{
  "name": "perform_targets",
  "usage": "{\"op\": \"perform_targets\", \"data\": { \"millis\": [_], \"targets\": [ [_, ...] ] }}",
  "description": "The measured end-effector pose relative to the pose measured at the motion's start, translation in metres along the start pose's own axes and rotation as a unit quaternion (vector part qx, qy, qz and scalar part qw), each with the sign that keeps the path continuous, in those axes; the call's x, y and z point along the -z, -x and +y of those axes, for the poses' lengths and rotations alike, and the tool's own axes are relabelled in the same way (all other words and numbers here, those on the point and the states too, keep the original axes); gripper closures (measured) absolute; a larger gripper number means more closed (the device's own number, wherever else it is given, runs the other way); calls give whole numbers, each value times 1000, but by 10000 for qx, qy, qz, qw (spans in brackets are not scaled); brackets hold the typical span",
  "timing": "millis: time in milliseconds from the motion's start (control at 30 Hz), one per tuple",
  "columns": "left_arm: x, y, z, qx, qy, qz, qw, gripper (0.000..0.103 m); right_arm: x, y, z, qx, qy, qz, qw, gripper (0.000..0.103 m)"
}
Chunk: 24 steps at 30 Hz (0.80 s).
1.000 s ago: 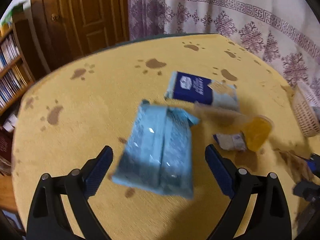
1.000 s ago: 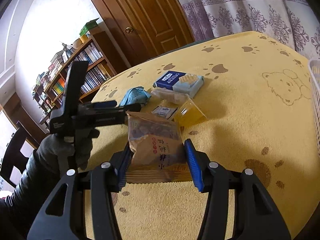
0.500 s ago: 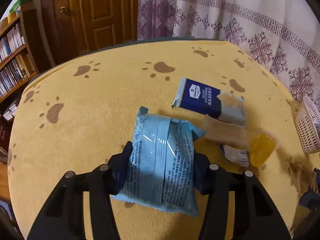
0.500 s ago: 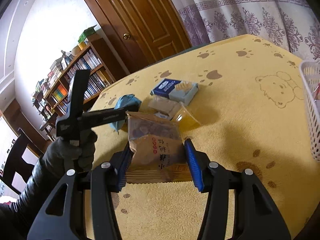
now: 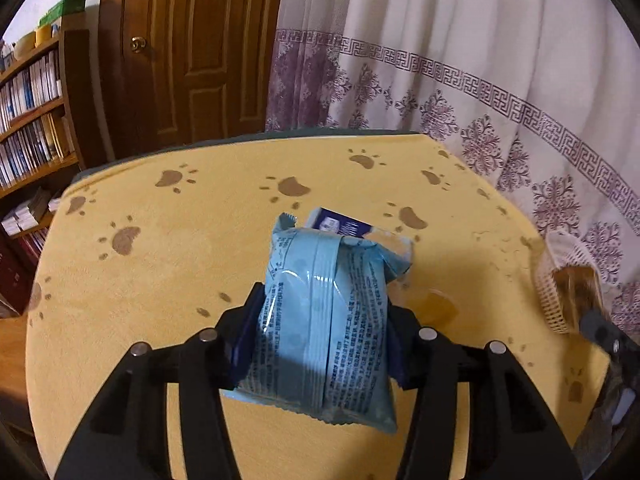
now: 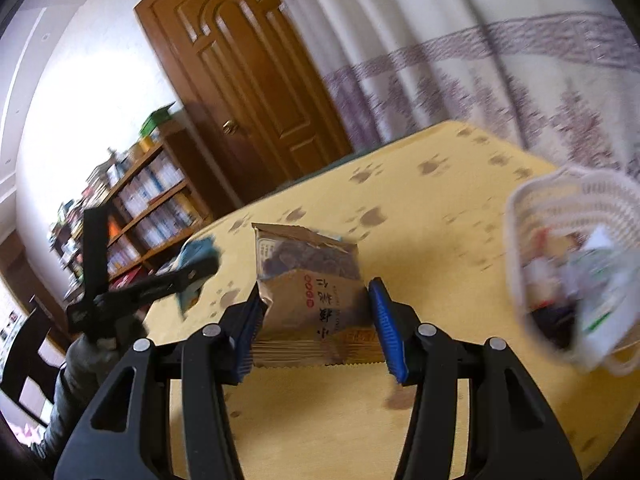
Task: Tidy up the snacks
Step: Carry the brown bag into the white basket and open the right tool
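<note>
**Snacks: two packets in hand, basket part filled**

Snacks are split three ways right now. You hold a light blue packet point(image 5: 324, 320) pinched between the pads of your left claw point(image 5: 320, 336), lifted clear of the yellow paw-print counter point(image 5: 160, 272). Your right claw point(image 6: 316, 324) is clamped on a brown packet point(image 6: 312, 292) with a clear window and red and black print, also off the cloth, and it sits close to the white woven basket point(image 6: 568, 196).

That basket already has several wrappers in it, though blur hides what they are, so part of the sorting looks done. From the left wrist view, a dark blue box point(image 5: 340, 226) lies on the counter behind the blue packet, and an orange-yellow item point(image 5: 440, 308) lies nearer your claw, mostly hidden. More may lie behind the packet; you cannot tell from here.

By my reading you are midway: both held packets have yet to go into the basket, the brown one first since it is nearest, and at least the box and the orange-yellow item are left to collect afterwards.
</note>
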State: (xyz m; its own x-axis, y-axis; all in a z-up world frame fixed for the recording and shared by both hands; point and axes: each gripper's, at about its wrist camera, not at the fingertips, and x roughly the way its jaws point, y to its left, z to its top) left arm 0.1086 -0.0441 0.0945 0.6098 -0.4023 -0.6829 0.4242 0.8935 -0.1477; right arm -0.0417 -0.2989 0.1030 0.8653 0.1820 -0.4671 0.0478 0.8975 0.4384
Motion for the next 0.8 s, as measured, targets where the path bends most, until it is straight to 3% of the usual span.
{"op": "perform_targets", "data": {
  "millis": [200, 300, 400, 533, 800],
  "targets": [
    [0, 7, -17, 83, -89, -22, 9999, 50, -21, 36, -50, 651, -309, -488, 9962, 51],
    [-1, 9, -29, 109, -179, -17, 9998, 50, -24, 52, -77, 1237, -351, -668, 9894, 50],
    [-2, 10, -42, 153, -261, -11, 9995, 50, -25, 65, -102, 1540, -515, -795, 9835, 50],
    [-3, 10, -57, 202, -339, 19, 9992, 50, -24, 81, -126, 1751, -679, -984, 9773, 26],
    [-8, 10, -97, 372, -595, 11, 9975, 50, -8, 96, -134, 1727, -650, -1042, 9773, 26]
  ]
}}
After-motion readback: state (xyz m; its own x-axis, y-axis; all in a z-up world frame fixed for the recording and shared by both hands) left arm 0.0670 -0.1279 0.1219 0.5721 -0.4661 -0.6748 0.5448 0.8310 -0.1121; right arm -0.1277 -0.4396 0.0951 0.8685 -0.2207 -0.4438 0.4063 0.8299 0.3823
